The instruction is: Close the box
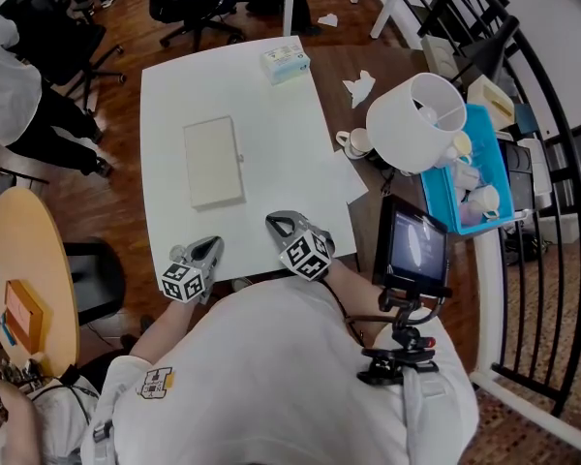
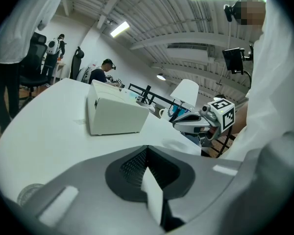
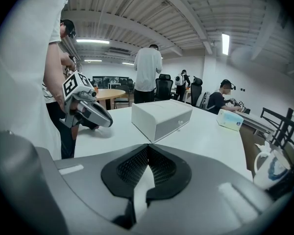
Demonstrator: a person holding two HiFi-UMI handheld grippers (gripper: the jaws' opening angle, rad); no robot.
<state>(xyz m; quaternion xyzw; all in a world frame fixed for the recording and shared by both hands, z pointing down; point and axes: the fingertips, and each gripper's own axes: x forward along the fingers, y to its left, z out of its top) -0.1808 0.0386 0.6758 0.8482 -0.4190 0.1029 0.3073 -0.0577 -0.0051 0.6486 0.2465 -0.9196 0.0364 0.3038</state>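
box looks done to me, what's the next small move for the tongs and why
Likely none on the box: its lid lies flat, no gap showing in any view. The left tongs and right tongs are shut, empty and apart from it at the near edge of the table, so I would just set them down there.

Left gripper, right gripper: jaws together.

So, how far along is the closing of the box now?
Done, it seems: the box lies on the table with its lid down flat. In hand: nothing; the left gripper and right gripper are at the table's near edge, fingers together, empty, clear of the box. Left: nothing that I can see.
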